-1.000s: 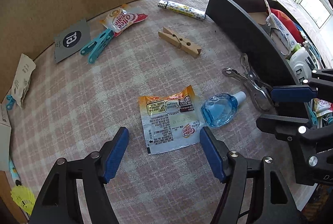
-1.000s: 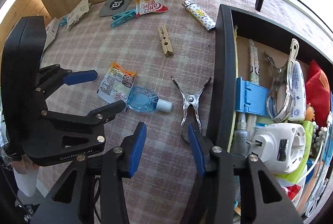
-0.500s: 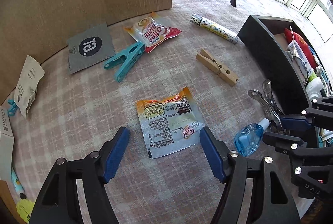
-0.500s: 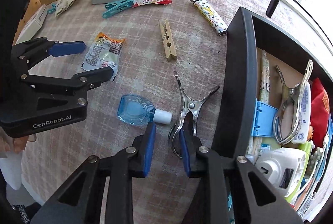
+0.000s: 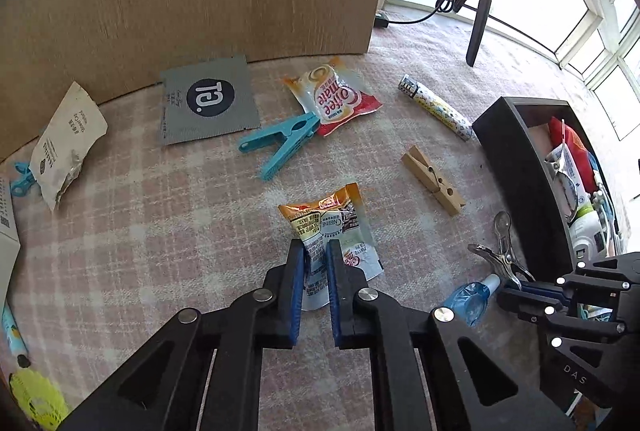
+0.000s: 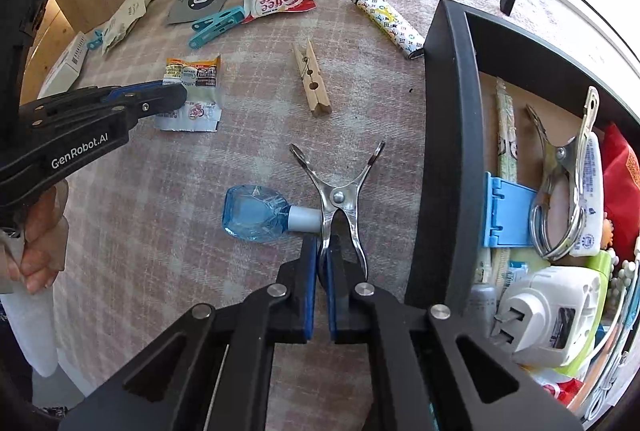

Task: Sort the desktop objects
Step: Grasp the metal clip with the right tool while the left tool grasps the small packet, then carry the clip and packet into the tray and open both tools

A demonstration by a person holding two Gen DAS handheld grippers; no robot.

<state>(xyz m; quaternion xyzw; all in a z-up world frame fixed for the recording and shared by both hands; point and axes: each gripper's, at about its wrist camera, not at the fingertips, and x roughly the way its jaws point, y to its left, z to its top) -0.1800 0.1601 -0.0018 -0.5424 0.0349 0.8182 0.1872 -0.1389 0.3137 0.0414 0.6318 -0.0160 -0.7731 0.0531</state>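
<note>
Metal clip (image 6: 340, 207) lies just left of the black organizer box (image 6: 452, 151), handles far, pinched by the right tool (image 6: 323, 271); left tool (image 5: 316, 267), just closed, pinches the creamer sachet (image 5: 326, 223).

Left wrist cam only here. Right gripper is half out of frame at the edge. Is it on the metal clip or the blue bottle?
Observer: The right gripper has just closed on the metal clip. It pinches only one of the clip's two legs; the other leg sits outside the pads.
Operator: Bottle in the way?
Observer: The blue bottle lies flat, outside the grip, with its white cap against the clip's left leg.
Operator: What's just inside the box there?
Observer: Inside the near wall of the black box there is a blue plastic piece, with a second metal clip beside it.
</note>
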